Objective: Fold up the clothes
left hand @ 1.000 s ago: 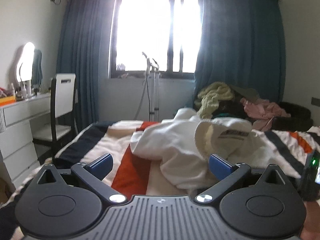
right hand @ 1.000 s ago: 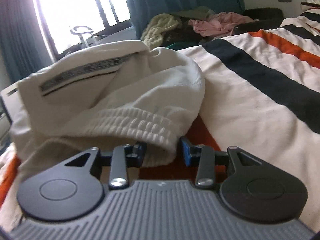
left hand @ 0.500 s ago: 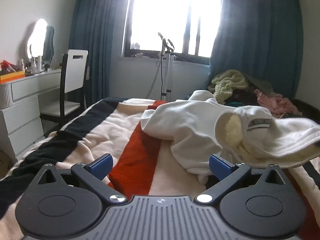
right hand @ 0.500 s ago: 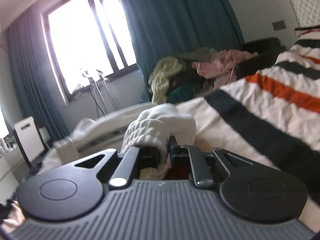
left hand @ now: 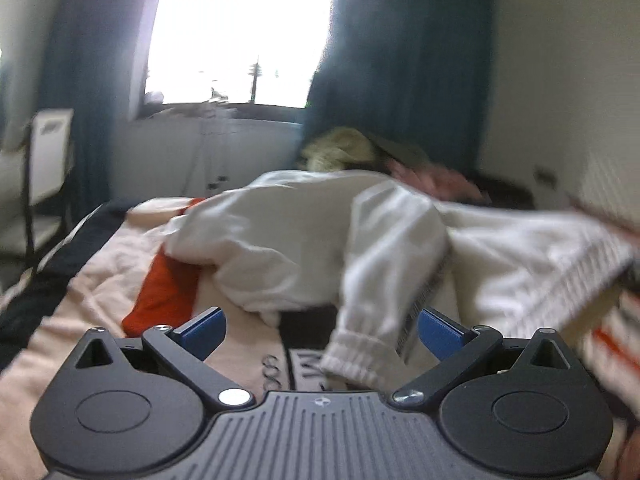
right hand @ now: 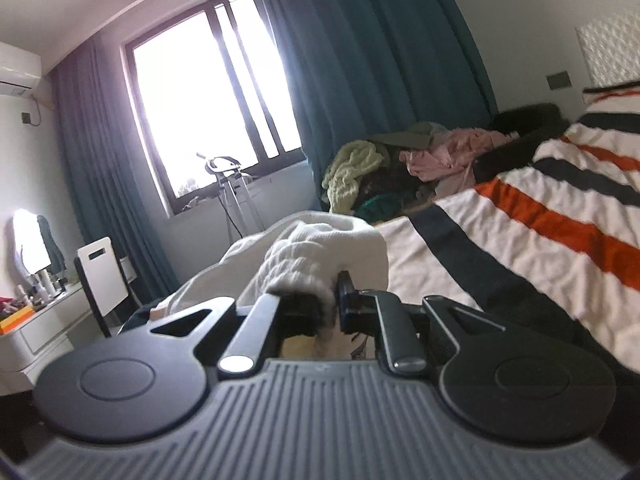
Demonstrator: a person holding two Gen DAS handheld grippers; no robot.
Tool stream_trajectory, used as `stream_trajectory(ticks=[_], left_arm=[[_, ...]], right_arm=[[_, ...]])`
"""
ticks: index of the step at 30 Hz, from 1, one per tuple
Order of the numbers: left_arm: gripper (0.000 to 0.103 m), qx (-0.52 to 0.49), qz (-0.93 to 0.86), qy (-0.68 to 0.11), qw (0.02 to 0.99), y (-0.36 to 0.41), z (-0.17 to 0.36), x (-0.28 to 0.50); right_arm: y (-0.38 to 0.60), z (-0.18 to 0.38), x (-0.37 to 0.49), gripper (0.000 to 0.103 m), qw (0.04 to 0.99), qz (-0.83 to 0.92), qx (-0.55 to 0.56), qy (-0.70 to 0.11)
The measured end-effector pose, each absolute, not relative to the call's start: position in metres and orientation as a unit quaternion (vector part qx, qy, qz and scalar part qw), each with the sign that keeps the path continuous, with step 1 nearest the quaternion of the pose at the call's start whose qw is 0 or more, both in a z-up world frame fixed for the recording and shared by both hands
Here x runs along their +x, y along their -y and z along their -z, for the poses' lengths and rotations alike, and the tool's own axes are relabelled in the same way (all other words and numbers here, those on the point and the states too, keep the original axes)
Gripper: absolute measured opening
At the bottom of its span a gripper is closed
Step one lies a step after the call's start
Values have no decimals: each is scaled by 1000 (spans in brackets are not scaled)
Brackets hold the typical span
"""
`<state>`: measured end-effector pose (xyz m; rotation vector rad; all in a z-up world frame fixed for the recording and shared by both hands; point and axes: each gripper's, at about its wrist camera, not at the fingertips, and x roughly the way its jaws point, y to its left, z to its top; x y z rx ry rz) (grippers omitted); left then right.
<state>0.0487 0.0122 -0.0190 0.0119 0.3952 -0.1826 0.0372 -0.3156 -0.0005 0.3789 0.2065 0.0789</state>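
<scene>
A white sweatshirt lies crumpled on the striped bed cover. One ribbed cuff hangs down between my left gripper's blue fingers; the left gripper is open and holds nothing. The ribbed hem is stretched off to the right in the left wrist view. My right gripper is shut on the sweatshirt's ribbed hem and holds it lifted above the bed.
A pile of other clothes sits on a dark chair beyond the bed by the teal curtain. A white chair and a white dresser stand at the left. The window is behind.
My right gripper closed on the ribbed hem and lifted it up and to the right, stretching the sweatshirt. The left gripper moved closer to the garment; a cuff now hangs between its fingers.
</scene>
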Motion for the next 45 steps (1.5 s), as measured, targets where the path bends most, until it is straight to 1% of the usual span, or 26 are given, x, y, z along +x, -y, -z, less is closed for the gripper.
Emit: stream_trajectory(ticks=[3,7,10,14,17,19,23,25,27,28,30,32,33,35,36,37,38,39,40,41,43,45], left_arm=[[103,104,93,-184,973,17,36,44],[103,233,83,-157,956,52,62,42],[103,270,78,-149,948,62,77,49],[103,335,115,-81,932,77,89,36],[103,357,158,-73,918,83,94,22],[103,391,167,-70,902,88,101,16],[103,461,145,-46,874,98,121,14],[103,490,98,-18,866,104,132,24],[103,495,50,-5,868,107,135,39],[101,489,34,-3,872,108,135,47],[88,474,20,-6,880,107,133,58],[70,450,11,-7,893,105,127,63],[64,431,10,-3,902,103,121,64],[48,381,12,11,924,93,102,60],[43,358,12,21,933,87,90,58],[34,335,12,30,942,81,78,56],[27,311,12,40,950,75,66,54],[24,287,4,49,957,69,55,52],[18,259,-7,55,964,60,44,50],[15,224,-18,48,973,49,33,52],[14,151,-41,31,987,26,12,56],[13,73,-65,-10,995,-9,0,66]], right_arm=[[321,2,35,12,973,-29,202,-109],[329,-3,31,12,971,-22,223,-83],[337,-6,25,13,971,-16,234,-55],[351,-7,23,13,967,-11,252,-38],[358,-5,24,13,964,-6,262,-39],[361,-3,26,13,962,-5,268,-41],[359,-3,27,13,964,-7,264,-39],[357,-3,27,13,965,-9,260,-38],[356,-2,27,13,965,-8,258,-39],[355,-2,28,13,966,-6,256,-39],[355,0,30,13,968,1,249,-41],[354,2,31,13,969,7,242,-47],[352,4,33,13,971,10,232,-53],[348,7,36,13,975,15,210,-65],[345,9,37,13,977,16,200,-72],[342,10,39,13,978,16,192,-81],[340,11,41,13,979,15,184,-89],[337,12,42,13,980,14,176,-96],[333,12,42,13,981,12,166,-100],[330,12,43,14,982,8,156,-105],[321,14,46,14,983,-12,135,-128],[310,18,48,14,982,-28,112,-152]])
